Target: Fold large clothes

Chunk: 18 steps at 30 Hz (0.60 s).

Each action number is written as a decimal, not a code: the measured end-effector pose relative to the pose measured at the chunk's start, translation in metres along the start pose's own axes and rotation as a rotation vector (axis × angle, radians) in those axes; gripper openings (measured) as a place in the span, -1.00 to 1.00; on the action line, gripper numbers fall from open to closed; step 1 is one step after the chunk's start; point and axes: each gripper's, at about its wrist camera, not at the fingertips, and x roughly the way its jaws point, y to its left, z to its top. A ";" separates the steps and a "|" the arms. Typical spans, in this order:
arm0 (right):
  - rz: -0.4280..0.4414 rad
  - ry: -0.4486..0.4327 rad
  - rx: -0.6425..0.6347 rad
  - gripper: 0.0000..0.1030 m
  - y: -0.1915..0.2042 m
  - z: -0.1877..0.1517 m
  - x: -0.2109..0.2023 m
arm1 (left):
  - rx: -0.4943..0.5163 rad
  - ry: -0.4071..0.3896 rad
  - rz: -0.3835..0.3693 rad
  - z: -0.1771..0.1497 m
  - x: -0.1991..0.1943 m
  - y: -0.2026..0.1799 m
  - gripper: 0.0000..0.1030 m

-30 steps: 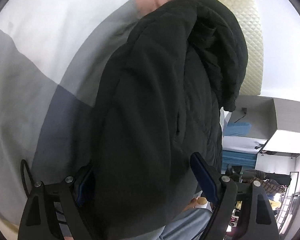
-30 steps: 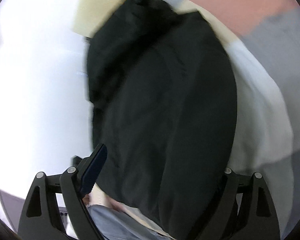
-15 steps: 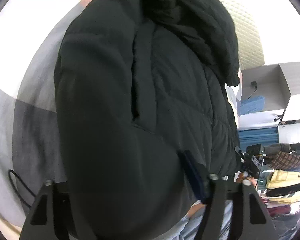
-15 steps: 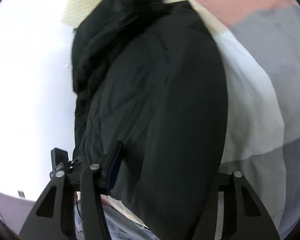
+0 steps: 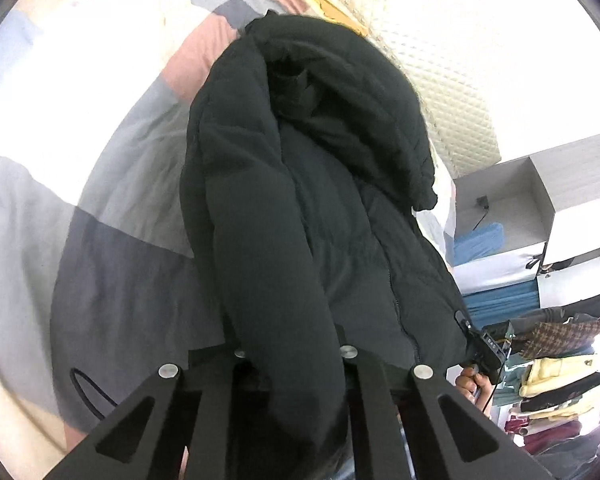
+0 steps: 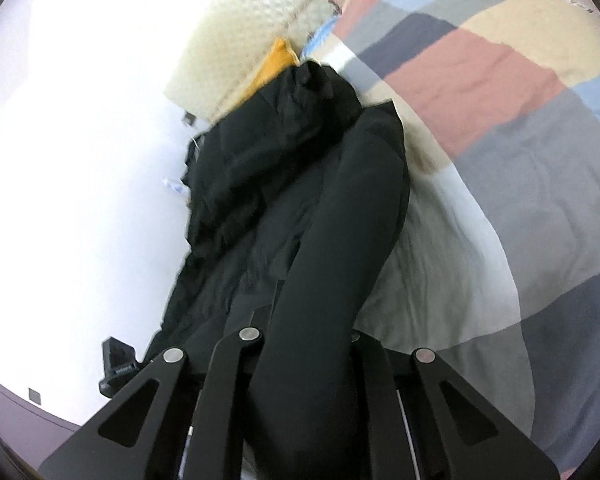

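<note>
Our left fingers (image 5: 292, 364) and right fingers (image 6: 300, 344) each pinch a fold of the black jacket (image 5: 320, 208), which stretches ahead of both. Beyond its edges the patchwork bed (image 6: 500, 168) lies open.

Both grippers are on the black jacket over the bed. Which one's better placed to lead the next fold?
Probably left. The left gripper is shut on a sleeve of the black jacket, whose hood and zipper front show clearly. The right gripper also pinches a sleeve, but its view is blurred near the bedspread edge.
</note>
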 end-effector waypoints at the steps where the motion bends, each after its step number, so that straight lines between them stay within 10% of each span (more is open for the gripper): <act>1: -0.010 -0.026 -0.026 -0.82 0.009 -0.002 -0.004 | 0.006 -0.009 -0.005 -0.001 -0.009 -0.004 -0.82; 18: 0.209 -0.284 -0.092 -0.82 0.079 -0.063 -0.125 | 0.147 -0.177 -0.074 -0.036 -0.182 -0.070 -0.86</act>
